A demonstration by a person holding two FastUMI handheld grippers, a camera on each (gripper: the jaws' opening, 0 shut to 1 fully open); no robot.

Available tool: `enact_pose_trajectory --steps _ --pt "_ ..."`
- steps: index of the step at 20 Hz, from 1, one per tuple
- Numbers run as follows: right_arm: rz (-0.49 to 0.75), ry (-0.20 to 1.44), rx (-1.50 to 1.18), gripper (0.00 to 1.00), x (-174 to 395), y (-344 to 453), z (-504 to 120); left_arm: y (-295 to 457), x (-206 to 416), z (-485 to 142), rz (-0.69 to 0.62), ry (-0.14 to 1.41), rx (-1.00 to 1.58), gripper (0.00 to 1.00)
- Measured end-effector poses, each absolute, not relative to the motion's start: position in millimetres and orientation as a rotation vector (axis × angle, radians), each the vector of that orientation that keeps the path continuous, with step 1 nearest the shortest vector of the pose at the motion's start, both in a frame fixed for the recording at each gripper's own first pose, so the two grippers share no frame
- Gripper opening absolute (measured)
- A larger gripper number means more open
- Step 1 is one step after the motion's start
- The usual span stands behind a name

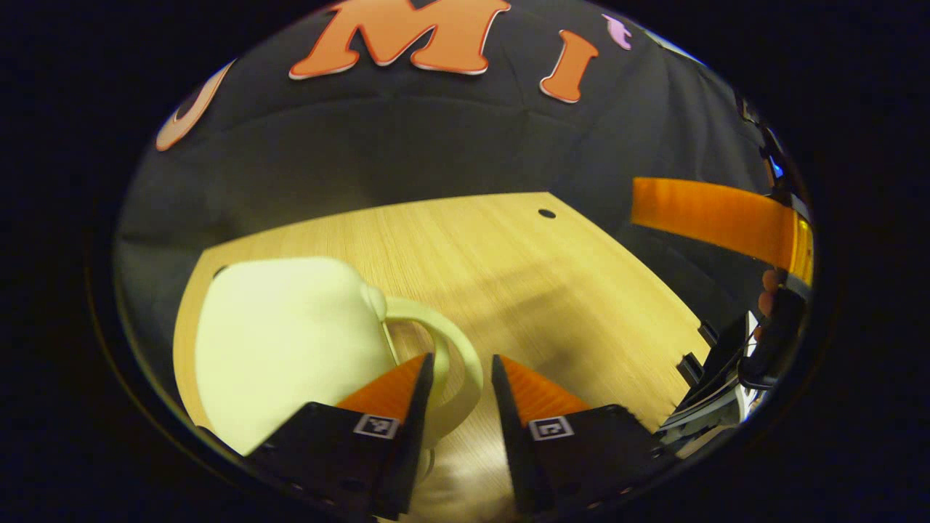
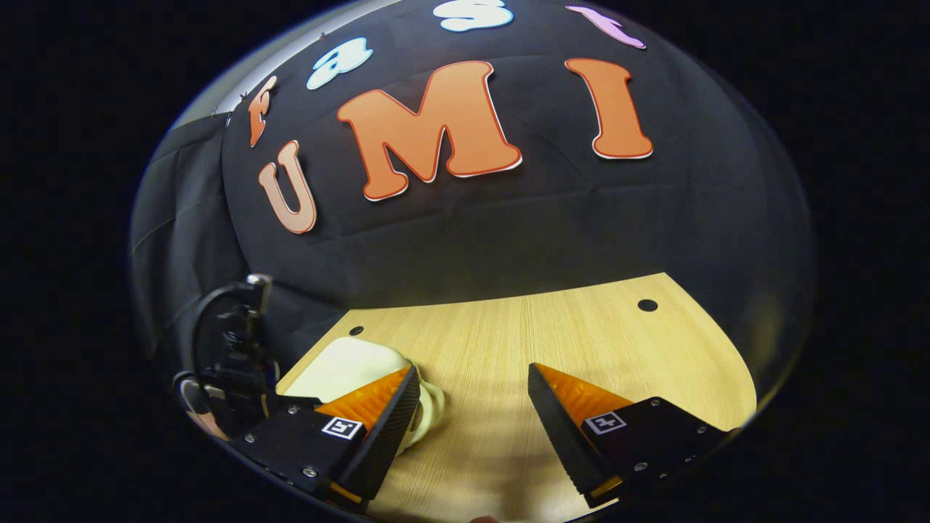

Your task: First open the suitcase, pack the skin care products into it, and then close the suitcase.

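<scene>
L gripper (image 1: 462, 378) parted by suitcase (image 1: 290, 341) handle (image 1: 454, 349); R gripper (image 2: 472, 407) wide.

I see a table (image 1: 508, 261) in the middle of the frame that looks like light wood with fine lines, smooth and a bit shiny. At lower left, the pale suitcase (image 1: 283, 341) looks like smooth, matt plastic, and so does its handle (image 1: 450, 341). The wall (image 2: 508, 240) up top is soft, wrinkly cloth.
</scene>
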State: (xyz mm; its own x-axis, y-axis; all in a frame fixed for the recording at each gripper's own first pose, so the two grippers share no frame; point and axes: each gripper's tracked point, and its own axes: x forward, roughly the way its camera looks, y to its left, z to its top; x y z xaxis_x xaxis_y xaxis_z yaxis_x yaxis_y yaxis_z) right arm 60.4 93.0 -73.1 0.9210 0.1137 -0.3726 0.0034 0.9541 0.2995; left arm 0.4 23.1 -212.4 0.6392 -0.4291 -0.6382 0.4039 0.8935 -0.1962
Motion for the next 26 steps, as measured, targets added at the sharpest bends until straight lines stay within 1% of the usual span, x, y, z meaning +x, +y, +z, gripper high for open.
enact_pose_trajectory --steps 2,3,4,6,9,11,15,22,26 --pt "0.046 0.360 0.255 0.95 62.0 89.6 -64.6 33.5 6.0 -189.2 -0.444 0.654 -0.023 0.75" --pt "0.039 0.335 0.229 0.95 64.2 88.0 -58.5 39.7 7.7 -178.9 -0.421 0.619 -0.032 0.76" --pt "0.036 0.311 0.208 0.95 64.8 87.0 -52.1 44.9 8.7 -168.0 -0.401 0.588 -0.045 0.79" --pt "0.026 0.259 0.180 0.95 68.5 86.1 -36.8 54.6 17.1 -153.6 -0.336 0.509 -0.050 0.90" --pt "0.028 0.197 0.153 0.95 72.4 89.2 -17.2 67.0 26.0 -135.7 -0.225 0.380 -0.029 0.92" --pt "0.041 0.146 0.144 0.95 74.2 94.0 -0.6 64.8 32.0 -129.9 -0.171 0.309 -0.023 0.95" --pt "0.064 0.059 0.111 0.95 73.4 101.6 22.0 70.2 31.2 -106.0 -0.083 0.175 -0.049 0.97" --pt "0.103 0.052 0.106 0.95 65.2 105.3 18.9 77.5 22.3 -83.8 0.006 0.098 -0.067 0.97" --pt "0.121 0.040 0.103 0.95 59.4 107.5 18.4 85.8 3.7 -81.8 0.043 0.084 -0.061 0.97"
